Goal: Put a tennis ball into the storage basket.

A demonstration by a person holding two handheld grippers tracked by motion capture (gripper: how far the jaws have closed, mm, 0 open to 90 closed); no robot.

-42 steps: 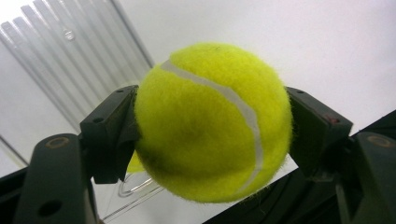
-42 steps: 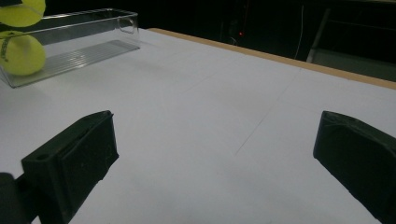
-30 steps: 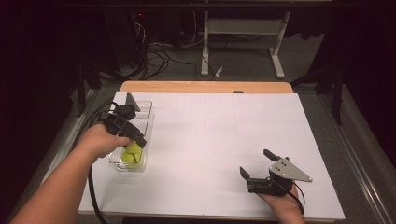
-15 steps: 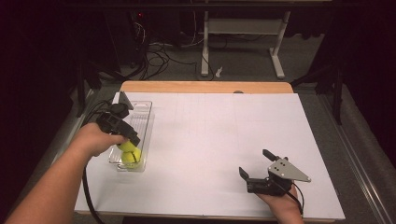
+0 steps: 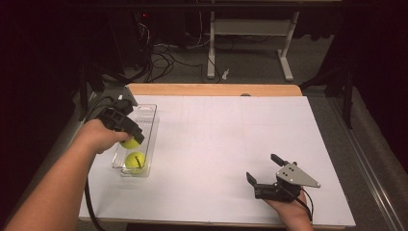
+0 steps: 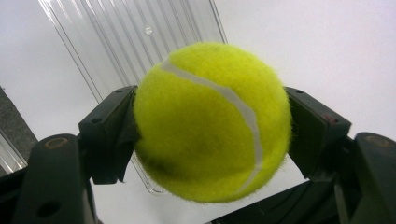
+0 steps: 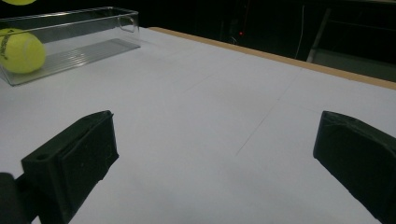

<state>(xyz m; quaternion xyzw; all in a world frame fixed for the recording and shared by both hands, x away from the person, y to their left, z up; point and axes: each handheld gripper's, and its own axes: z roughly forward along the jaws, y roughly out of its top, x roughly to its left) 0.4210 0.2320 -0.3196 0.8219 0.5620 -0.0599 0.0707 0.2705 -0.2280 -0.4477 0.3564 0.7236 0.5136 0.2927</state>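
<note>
White table (image 5: 216,144), matte paper-like top, wood edge at far side. Clear plastic tray (image 5: 149,115) on table's left, long rectangular, ribbed floor, glossy thin walls.

Change: a second ago the left gripper (image 5: 132,139) sat low in the tray's near end over the balls; now it is raised slightly and shifted toward the tray's middle, with a ball in its jaws. Reads as a pick just completed, lift-out starting; ball likely headed out of the tray, destination can't tell.

Left gripper: jaws pinching the held tennis ball (image 6: 210,123) at its two sides, ball clear of the tray floor in the left gripper view, tray beneath and behind it. Ball yellow-green, fuzzy felt, white curved seam, round, slight dark scuff on lower left.

Second tennis ball (image 5: 135,160) stays on the floor at the tray's near end, dark logo mark on top, same felt.

Right gripper (image 5: 263,174) unchanged, resting at the near right of the table, well apart from the tray, jaws spread wide, nothing between them. Black hard blocky jaws, grey three-cornered plate on top.
</note>
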